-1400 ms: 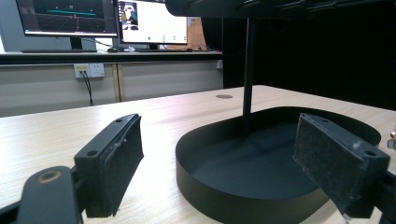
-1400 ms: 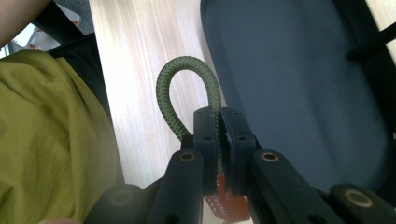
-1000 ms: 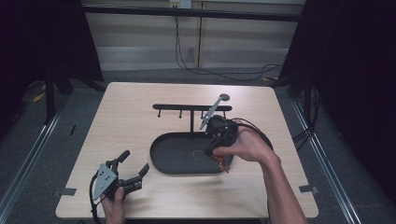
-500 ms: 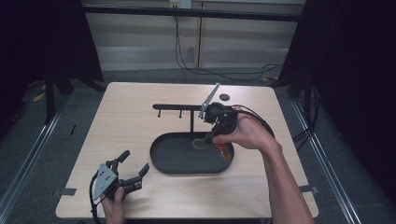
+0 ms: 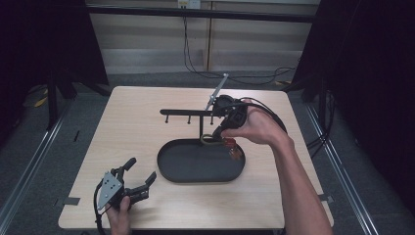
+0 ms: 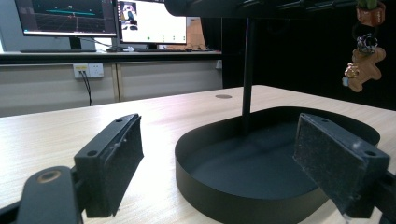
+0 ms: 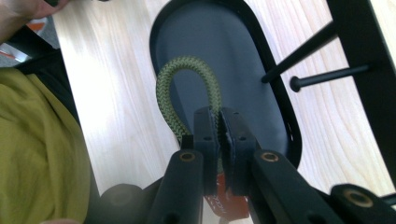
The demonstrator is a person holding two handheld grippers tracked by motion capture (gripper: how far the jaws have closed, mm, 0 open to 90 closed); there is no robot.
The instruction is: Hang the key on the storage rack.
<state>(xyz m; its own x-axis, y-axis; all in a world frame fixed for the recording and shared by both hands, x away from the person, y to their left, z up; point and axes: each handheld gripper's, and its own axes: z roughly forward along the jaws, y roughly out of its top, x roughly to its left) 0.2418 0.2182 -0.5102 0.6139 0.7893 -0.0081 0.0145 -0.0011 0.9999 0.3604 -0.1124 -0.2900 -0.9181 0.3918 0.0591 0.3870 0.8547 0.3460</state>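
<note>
1. The right tool (image 5: 221, 131) is held above the far rim of the black oval metal tray (image 5: 169, 169), beside the upright post of the black metal hook rack (image 5: 188, 113) that rises from the tray.
2. In the right gripper view its two black jaws are pressed together on a green braided cord loop (image 7: 187, 79) — the loop arches up past the jaw tips, over the tray's dark floor.
3. Below the right tool hangs a small brown gingerbread-figure charm (image 6: 362, 67) on a metal ring; in the left gripper view it dangles in the air above the tray, clear of the floor and well right of the post.
4. The left tool (image 5: 139, 178) rests low at the near left of the pale wooden worktop (image 5: 127, 122), gripped by the person's left hand (image 5: 119, 220), apart from the tray.
5. Its jaws stand wide apart with nothing between them — the left gripper view looks between the pads at the tray's near wall.
6. Two computer monitors (image 6: 107, 18) stand on a bench behind the worktop.
</note>
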